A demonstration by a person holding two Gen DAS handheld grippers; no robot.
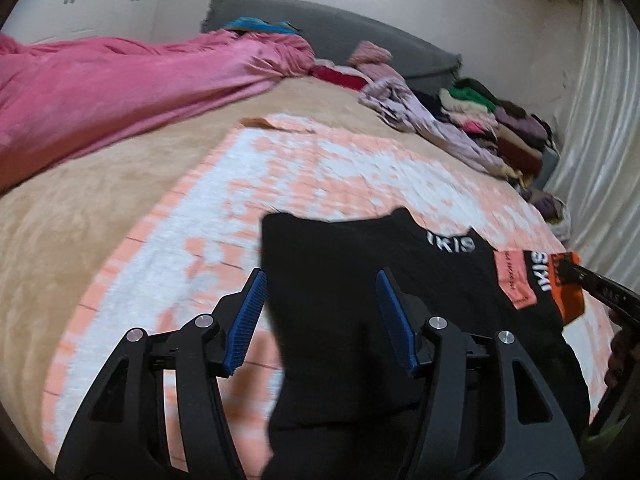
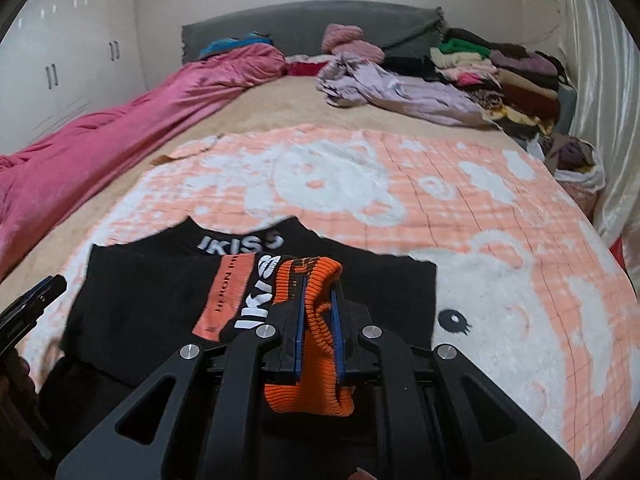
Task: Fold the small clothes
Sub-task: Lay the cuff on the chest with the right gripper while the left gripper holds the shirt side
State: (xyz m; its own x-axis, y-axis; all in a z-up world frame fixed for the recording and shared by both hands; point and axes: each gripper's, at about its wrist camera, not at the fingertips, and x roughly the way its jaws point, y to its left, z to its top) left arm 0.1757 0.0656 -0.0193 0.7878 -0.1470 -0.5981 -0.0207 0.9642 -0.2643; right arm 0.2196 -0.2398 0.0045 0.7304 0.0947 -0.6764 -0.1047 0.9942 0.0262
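Black sweater (image 2: pixel 160 292) lies on the peach-and-white blanket (image 2: pixel 500 240) at the near end of the bed (image 2: pixel 280 108), white IKISS lettering on the collar, collar pointing toward the headboard (image 2: pixel 304 24). Wide bare blanket beyond the collar and to the right of the garment; blanket's right edge runs near the curtain (image 1: pixel 600 100). Pink duvet (image 1: pixel 100 88) bunched along the left side, lilac garment (image 2: pixel 392 88) and stacked clothes pile (image 2: pixel 500 72) at the far right, both well apart from the sweater. Right hand-held gripper (image 2: pixel 319 320) sits low over the sweater's middle, jaws nearly together and clamped on the orange ribbed cuff (image 2: pixel 316 380), sleeve folded across the chest. Left hand-held gripper (image 1: pixel 320 320) hovers over the sweater's left edge, tilted down, blue pads (image 1: pixel 246 320) spread wide with black fabric showing between them; cannot tell if either pad touches it. Frames motion-blurred
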